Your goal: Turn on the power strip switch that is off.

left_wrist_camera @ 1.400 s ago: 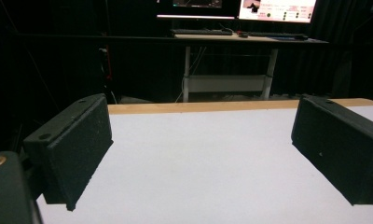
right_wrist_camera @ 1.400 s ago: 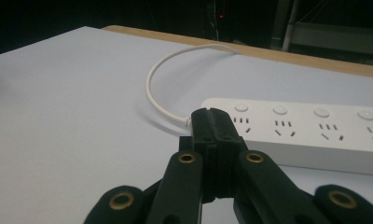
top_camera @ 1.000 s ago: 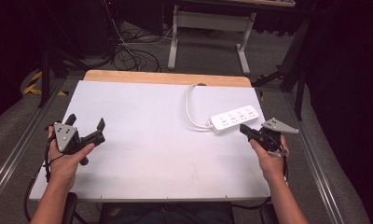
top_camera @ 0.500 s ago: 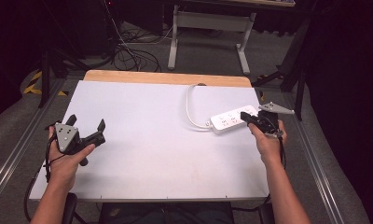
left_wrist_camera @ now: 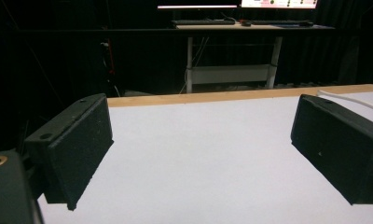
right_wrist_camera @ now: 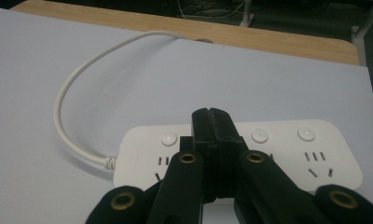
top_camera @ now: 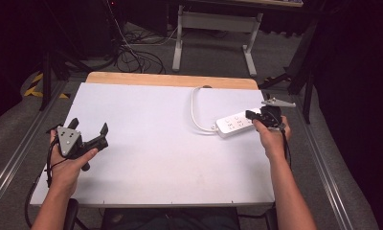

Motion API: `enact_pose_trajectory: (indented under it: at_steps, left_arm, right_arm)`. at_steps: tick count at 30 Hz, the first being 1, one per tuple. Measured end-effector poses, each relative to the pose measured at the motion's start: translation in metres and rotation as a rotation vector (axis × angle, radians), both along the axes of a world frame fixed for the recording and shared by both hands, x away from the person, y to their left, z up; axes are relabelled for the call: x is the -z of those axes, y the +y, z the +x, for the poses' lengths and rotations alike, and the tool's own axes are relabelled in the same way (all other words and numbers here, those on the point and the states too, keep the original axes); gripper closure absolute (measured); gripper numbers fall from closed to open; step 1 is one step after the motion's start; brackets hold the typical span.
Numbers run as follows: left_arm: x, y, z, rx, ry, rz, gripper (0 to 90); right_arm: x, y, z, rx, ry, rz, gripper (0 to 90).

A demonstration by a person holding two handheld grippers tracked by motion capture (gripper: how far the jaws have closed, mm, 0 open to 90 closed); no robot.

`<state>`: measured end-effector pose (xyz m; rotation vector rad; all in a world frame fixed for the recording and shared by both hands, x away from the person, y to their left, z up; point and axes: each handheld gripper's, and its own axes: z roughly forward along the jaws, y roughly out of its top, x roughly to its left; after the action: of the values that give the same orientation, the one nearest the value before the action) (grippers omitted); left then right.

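Matte white table [top_camera: 146,143]; right hand-held gripper [right_wrist_camera: 211,116] pressed together over glossy power strip [right_wrist_camera: 287,154]; left hand-held gripper [top_camera: 91,134] spread.

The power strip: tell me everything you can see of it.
The power strip is a white, smooth, plastic-looking bar with rounded corners, lying flat on the right part of the white table. Its top carries round white buttons, each above slotted sockets. A white cord leaves one end and loops toward the table's far wooden edge. The right gripper, shut, hovers over its middle; whether they touch is unclear.
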<state>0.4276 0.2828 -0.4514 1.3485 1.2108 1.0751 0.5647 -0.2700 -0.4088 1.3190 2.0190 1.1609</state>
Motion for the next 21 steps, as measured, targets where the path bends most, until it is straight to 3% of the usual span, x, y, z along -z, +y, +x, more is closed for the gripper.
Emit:
enact_pose_trajectory:
  at_steps: [21]
  left_arm:
    - [0.001,0.002,0.000,-0.006,0.005,-0.001,6.0]
  right_arm:
    - [0.012,0.004,0.035,0.030,0.083,-0.068,90.0]
